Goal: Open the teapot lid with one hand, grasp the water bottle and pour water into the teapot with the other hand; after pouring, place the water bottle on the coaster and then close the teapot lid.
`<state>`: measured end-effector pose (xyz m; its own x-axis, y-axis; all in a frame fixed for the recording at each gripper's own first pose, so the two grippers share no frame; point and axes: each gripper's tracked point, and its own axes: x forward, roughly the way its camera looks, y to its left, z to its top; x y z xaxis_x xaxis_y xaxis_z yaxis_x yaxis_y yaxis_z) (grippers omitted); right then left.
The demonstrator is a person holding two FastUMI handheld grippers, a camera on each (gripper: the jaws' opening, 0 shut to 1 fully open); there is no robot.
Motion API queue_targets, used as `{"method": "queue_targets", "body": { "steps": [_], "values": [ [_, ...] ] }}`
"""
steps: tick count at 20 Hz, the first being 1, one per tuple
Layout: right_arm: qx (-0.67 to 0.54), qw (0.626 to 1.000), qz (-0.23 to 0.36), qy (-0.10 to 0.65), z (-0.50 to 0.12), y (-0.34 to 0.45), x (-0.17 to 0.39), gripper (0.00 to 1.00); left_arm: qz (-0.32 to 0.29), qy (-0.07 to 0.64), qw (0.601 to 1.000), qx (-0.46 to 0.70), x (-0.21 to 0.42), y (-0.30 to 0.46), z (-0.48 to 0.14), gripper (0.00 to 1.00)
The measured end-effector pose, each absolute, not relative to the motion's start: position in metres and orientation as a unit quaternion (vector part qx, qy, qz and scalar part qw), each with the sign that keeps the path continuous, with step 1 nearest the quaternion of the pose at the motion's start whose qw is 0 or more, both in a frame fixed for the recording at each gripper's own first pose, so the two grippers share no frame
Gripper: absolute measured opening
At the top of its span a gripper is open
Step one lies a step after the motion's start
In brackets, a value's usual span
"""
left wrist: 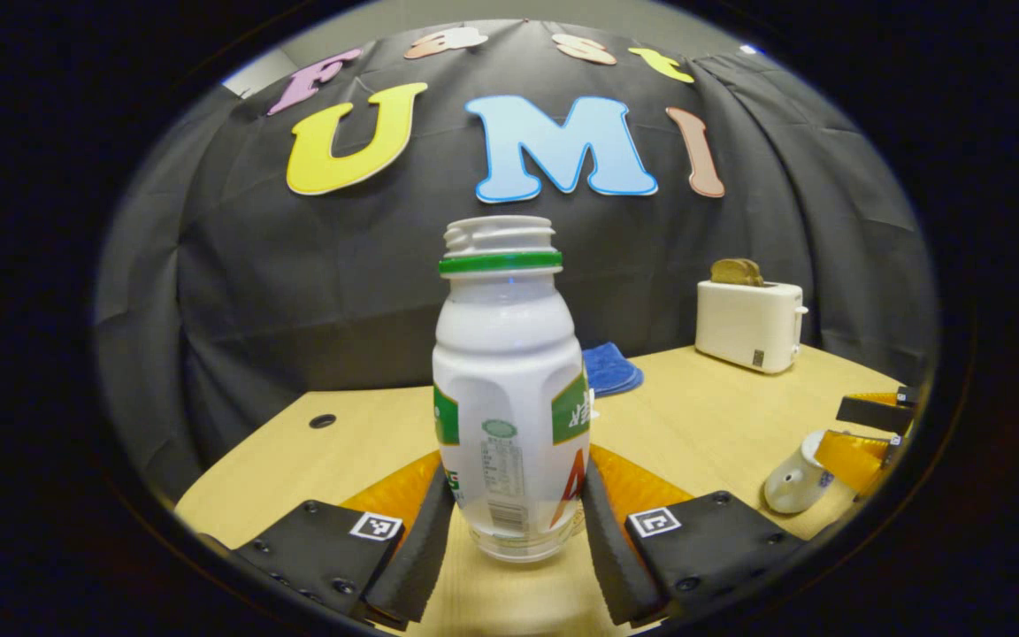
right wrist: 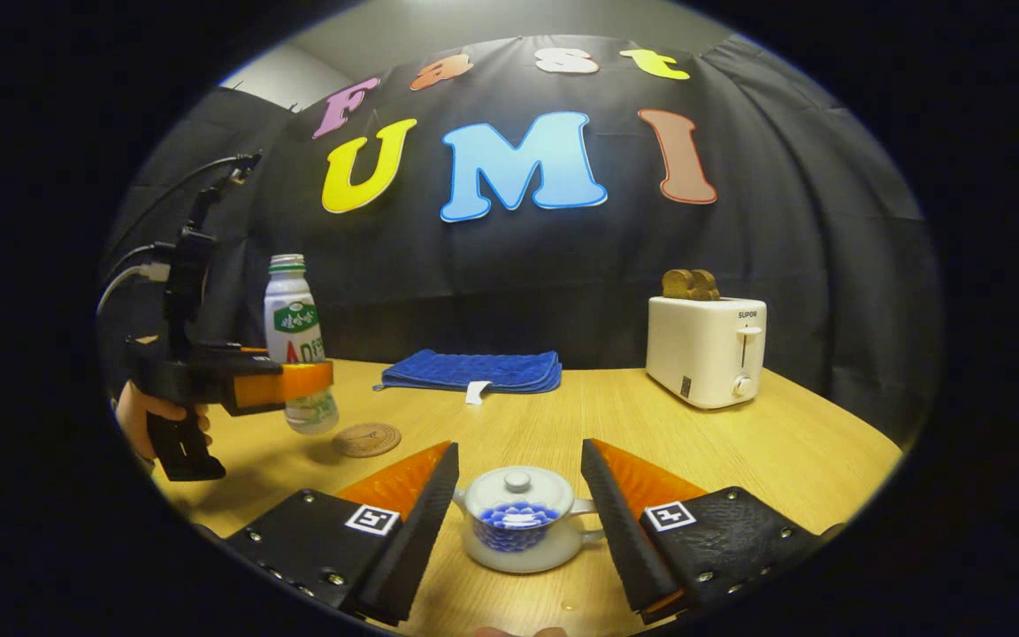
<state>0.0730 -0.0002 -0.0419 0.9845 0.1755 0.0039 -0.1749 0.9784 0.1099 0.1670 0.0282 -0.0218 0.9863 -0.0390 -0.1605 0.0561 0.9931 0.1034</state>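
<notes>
The water bottle, white with a green neck ring and no cap, stands upright between the fingers of my left gripper, which is shut on its lower body. In the right gripper view the bottle hangs just above the table, held by the left gripper and a hand. The round wooden coaster lies right of it. A small white teapot with its lid on sits between the open fingers of my right gripper. In the left gripper view the teapot is at far right.
A white toaster with bread in its slots stands at the back right of the wooden table. A folded blue cloth lies at the back middle. A small round hole marks the tabletop at the left.
</notes>
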Motion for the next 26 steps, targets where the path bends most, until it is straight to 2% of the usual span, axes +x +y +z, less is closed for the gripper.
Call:
{"method": "queue_targets", "body": {
  "steps": [1, 2, 3, 4, 6, 8, 9, 10, 11, 12, 14, 20, 25, 26],
  "values": [
    [0.054, 0.995, 0.087, -0.003, -0.039, -0.001, 0.072, 0.87, -0.028, 0.081, 0.995, 0.053, 0.171, 0.025, -0.025, 0.73],
    [0.05, 0.995, 0.085, -0.009, -0.037, -0.002, 0.07, 0.86, -0.03, 0.081, 0.995, 0.051, 0.175, 0.023, -0.026, 0.82],
    [0.046, 0.995, 0.083, -0.015, -0.034, -0.003, 0.069, 0.86, -0.032, 0.081, 0.995, 0.051, 0.181, 0.021, -0.028, 0.78],
    [0.043, 0.995, 0.082, -0.022, -0.03, -0.003, 0.067, 0.86, -0.033, 0.082, 0.995, 0.05, 0.185, 0.019, -0.029, 0.82],
    [0.039, 0.996, 0.079, -0.034, -0.025, -0.005, 0.065, 0.86, -0.035, 0.089, 0.995, 0.04, 0.197, 0.018, -0.034, 0.82],
    [0.042, 0.995, 0.08, -0.04, -0.022, -0.005, 0.063, 0.86, -0.037, 0.102, 0.994, -0.007, 0.209, 0.02, -0.039, 0.78],
    [0.046, 0.995, 0.082, -0.043, -0.02, -0.005, 0.062, 0.86, -0.034, 0.104, 0.994, -0.028, 0.215, 0.026, -0.039, 0.83],
    [0.047, 0.994, 0.083, -0.046, -0.018, -0.006, 0.062, 0.86, -0.029, 0.107, 0.993, -0.041, 0.218, 0.031, -0.04, 0.83],
    [0.049, 0.994, 0.081, -0.047, -0.019, -0.007, 0.061, 0.86, -0.027, 0.111, 0.992, -0.047, 0.22, 0.035, -0.043, 0.74],
    [0.052, 0.994, 0.08, -0.048, -0.018, -0.008, 0.061, 0.87, -0.025, 0.115, 0.992, -0.048, 0.222, 0.034, -0.048, 0.74],
    [0.06, 0.994, 0.078, -0.049, -0.016, -0.01, 0.061, 0.87, -0.023, 0.125, 0.991, -0.044, 0.228, 0.033, -0.057, 0.82],
    [0.08, 0.993, 0.07, -0.043, -0.018, -0.018, 0.063, 0.86, -0.021, 0.127, 0.991, -0.02, 0.229, 0.029, -0.058, 0.8],
    [0.088, 0.993, 0.07, -0.032, -0.023, -0.019, 0.065, 0.86, -0.024, 0.132, 0.991, -0.017, 0.228, 0.024, -0.062, 0.96],
    [0.088, 0.993, 0.07, -0.031, -0.023, -0.019, 0.066, 0.86, -0.025, 0.131, 0.991, -0.008, 0.227, 0.024, -0.06, 0.96]
  ]
}}
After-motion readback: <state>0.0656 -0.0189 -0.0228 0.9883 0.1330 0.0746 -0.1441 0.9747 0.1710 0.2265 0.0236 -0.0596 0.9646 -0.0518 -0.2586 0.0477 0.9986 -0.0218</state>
